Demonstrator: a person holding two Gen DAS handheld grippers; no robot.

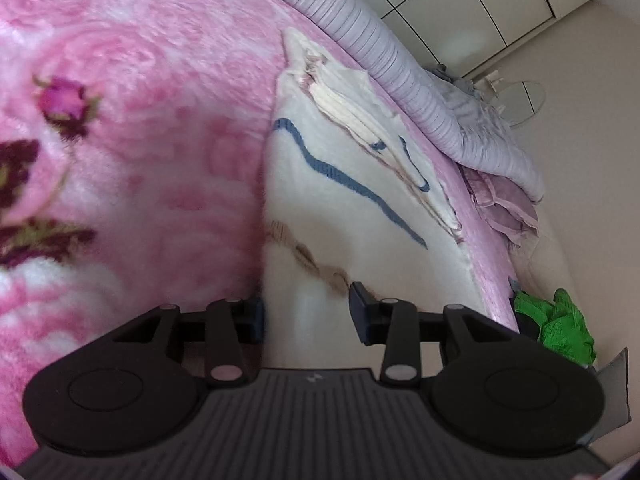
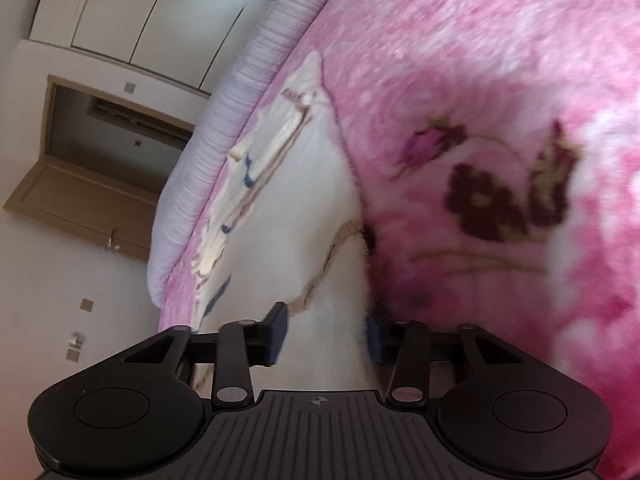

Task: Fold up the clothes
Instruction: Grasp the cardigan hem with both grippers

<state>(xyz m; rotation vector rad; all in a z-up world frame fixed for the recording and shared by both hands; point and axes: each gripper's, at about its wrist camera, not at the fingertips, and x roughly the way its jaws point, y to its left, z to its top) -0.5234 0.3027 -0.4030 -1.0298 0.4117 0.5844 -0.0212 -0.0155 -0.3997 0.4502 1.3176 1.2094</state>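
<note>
A white fleecy garment point(image 1: 340, 208) with blue and tan line stitching lies flat on a pink floral blanket point(image 1: 140, 140); it also shows in the right wrist view point(image 2: 304, 200). My left gripper point(image 1: 306, 314) straddles the garment's near edge, jaws apart with the cloth between the pads. My right gripper point(image 2: 327, 334) straddles the near edge at another spot, jaws apart around a thick bunch of the cloth. Whether either grips the cloth is not clear.
A lilac striped quilt point(image 1: 400, 68) lies rolled along the bed's far edge. A green cloth point(image 1: 560, 324) lies on the floor by the bed. White wardrobe doors point(image 2: 140, 12) and an open wooden door point(image 2: 92, 184) stand beyond.
</note>
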